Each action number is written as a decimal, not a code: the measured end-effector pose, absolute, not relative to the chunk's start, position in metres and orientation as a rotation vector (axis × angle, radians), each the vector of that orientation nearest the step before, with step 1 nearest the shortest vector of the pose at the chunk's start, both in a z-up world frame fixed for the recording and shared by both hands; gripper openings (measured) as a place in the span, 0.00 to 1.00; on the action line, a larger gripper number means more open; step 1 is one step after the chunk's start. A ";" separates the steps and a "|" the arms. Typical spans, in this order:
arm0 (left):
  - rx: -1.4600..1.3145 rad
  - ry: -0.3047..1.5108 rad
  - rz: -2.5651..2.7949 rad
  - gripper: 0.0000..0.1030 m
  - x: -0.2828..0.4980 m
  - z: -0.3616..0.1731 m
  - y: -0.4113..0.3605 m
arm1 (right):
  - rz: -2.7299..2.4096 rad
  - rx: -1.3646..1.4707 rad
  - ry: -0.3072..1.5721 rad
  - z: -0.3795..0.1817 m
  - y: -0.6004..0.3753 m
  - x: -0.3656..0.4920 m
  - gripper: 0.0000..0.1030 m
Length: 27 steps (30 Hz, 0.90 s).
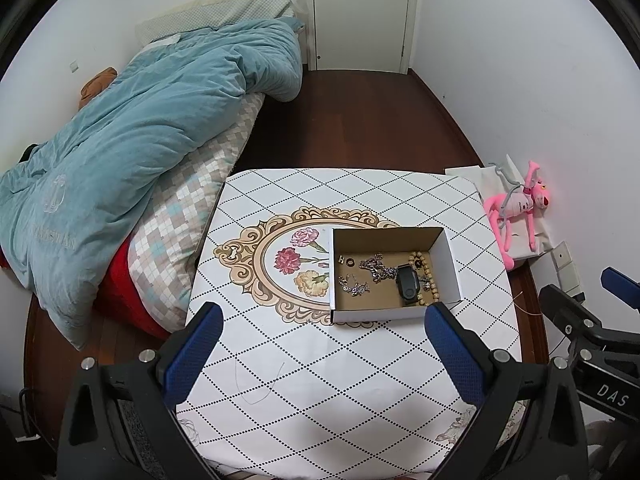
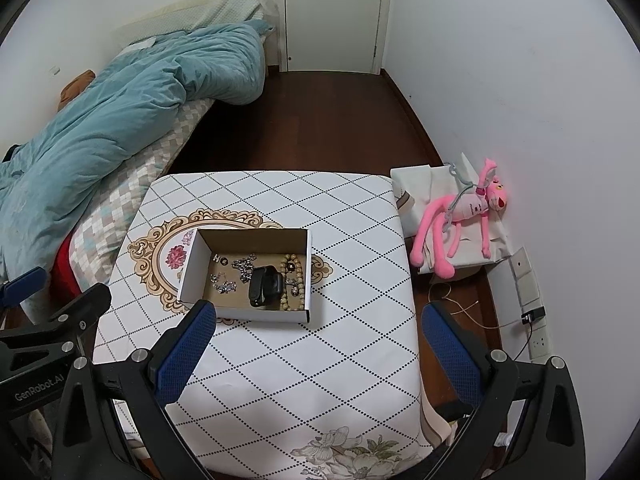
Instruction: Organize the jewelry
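So the jewelry is all piled in a small open cardboard box that's sat on the tabletop, right of the floral oval print. Inside, a black smartwatch is laid over a string of wooden beads, with a silver chain beside it and a few smaller pieces (rings or earrings, too tiny to tell) toward the left. The left gripper is held wide open above the near tabletop, nothing between its blue pads. The right gripper is spread wide too, also empty, just short of the box. A pink plush toy is propped against the wall, and a blue duvet is heaped on the bed.
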<state>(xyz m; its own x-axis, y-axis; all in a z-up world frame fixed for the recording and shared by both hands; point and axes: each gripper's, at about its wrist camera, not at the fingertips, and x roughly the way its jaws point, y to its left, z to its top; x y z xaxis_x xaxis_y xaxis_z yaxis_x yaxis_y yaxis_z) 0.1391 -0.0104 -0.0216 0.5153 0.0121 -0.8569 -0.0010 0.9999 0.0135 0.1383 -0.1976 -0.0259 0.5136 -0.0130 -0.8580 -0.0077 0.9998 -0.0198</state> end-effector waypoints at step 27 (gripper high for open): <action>0.016 1.030 0.007 1.00 0.135 -0.021 -0.012 | 0.010 -0.033 1.050 -0.029 -0.201 0.135 1.00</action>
